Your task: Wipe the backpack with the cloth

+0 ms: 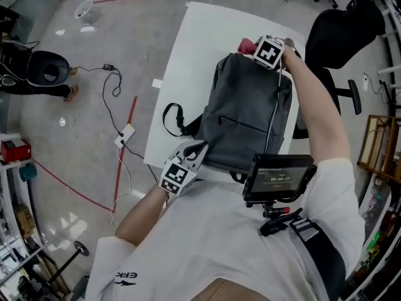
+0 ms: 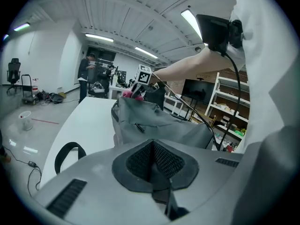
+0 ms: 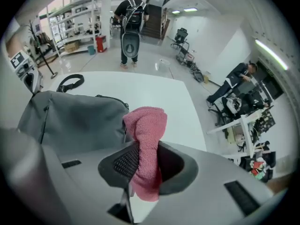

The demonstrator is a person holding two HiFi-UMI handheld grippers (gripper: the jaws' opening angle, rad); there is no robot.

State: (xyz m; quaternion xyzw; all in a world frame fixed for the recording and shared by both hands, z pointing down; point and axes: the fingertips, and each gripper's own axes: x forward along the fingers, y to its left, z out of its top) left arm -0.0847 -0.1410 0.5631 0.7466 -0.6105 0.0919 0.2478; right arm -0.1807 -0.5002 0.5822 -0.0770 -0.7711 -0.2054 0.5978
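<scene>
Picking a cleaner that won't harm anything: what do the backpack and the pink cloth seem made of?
The backpack looks like woven synthetic fabric, perhaps nylon or polyester, dark grey and matte; it sags in soft folds without shine. The cloth looks like terry or microfibre towelling, pink, with a fuzzy nap and limp drape; the fibre cannot be told.

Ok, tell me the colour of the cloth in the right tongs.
Pink; the cloth shows best in the right gripper view.
</scene>
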